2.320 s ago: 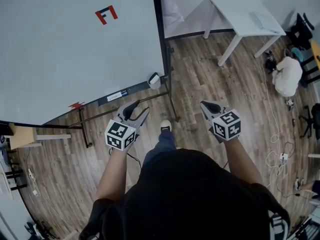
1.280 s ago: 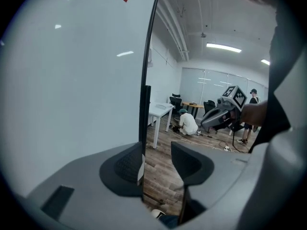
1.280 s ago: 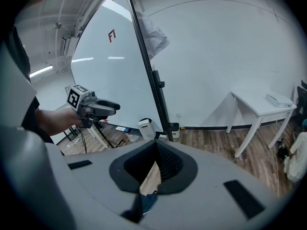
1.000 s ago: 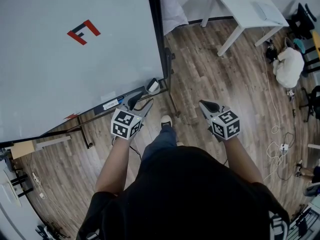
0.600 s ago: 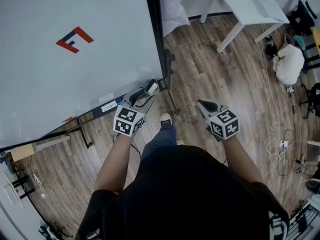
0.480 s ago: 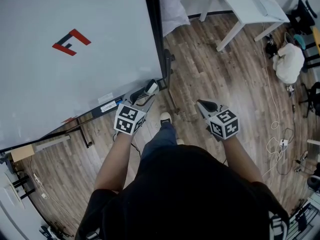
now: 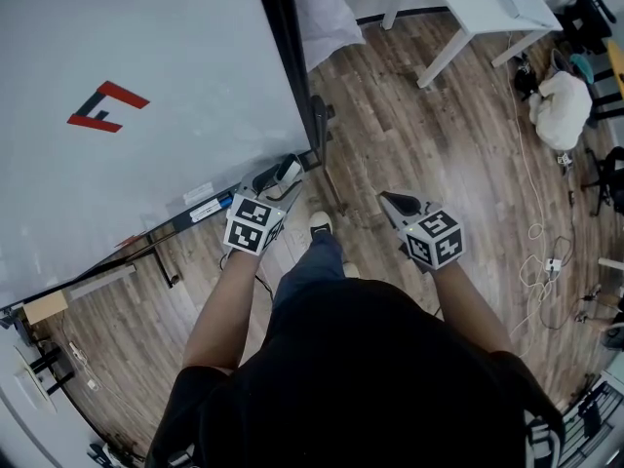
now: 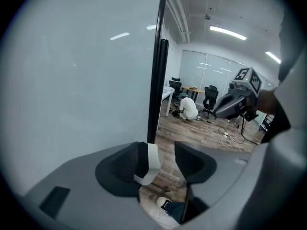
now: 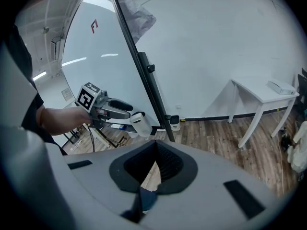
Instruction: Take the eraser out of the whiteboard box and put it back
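At the lower right corner of the whiteboard (image 7: 146, 96), the head view shows the left gripper (image 7: 276, 185) reaching to a small white box (image 7: 289, 170) hung on the board's frame. The right gripper (image 7: 393, 201) is held well apart, over the wooden floor (image 7: 419, 135).

In the left gripper view, the jaws are spread. The box (image 8: 150, 162) lies between them against the left jaw, with a gap to the other.

In the right gripper view, the jaws are pressed together at the tips and hold nothing. Beyond them, the left gripper (image 9: 126, 110) points at the box (image 9: 142, 124). A dark piece (image 9: 137, 114) shows at the box's top, but I cannot tell if it is the eraser.
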